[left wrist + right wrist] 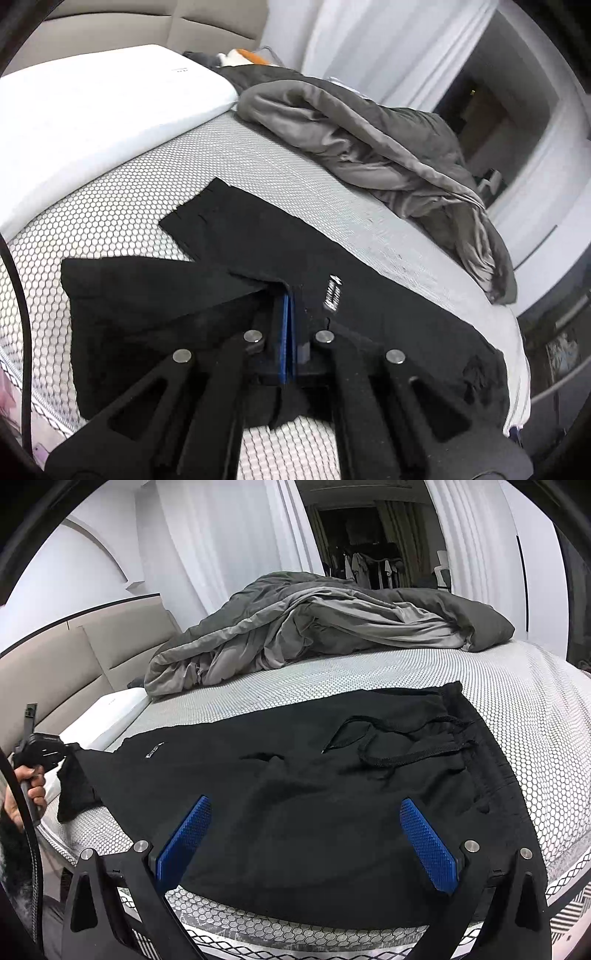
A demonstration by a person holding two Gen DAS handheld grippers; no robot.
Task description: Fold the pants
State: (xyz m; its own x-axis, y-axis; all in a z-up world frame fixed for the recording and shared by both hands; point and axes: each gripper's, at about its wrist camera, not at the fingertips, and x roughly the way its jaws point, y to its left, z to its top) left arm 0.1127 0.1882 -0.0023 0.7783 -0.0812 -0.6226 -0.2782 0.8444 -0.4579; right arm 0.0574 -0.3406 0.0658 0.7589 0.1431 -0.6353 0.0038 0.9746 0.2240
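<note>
The pants lie spread on the bed, waistband toward its right side. The left tongs are clamped on a leg hem, lifted and partly turned over the fabric. The right tongs hover wide apart, holding nothing. Judgement: fold 1 is just begun; the remaining folds are undone.

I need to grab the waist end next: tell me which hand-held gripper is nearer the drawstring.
Right. The right hand-held gripper hangs open over the pants, just short of the drawstring. The left hand-held gripper is shut on the leg end, far from it.
</note>
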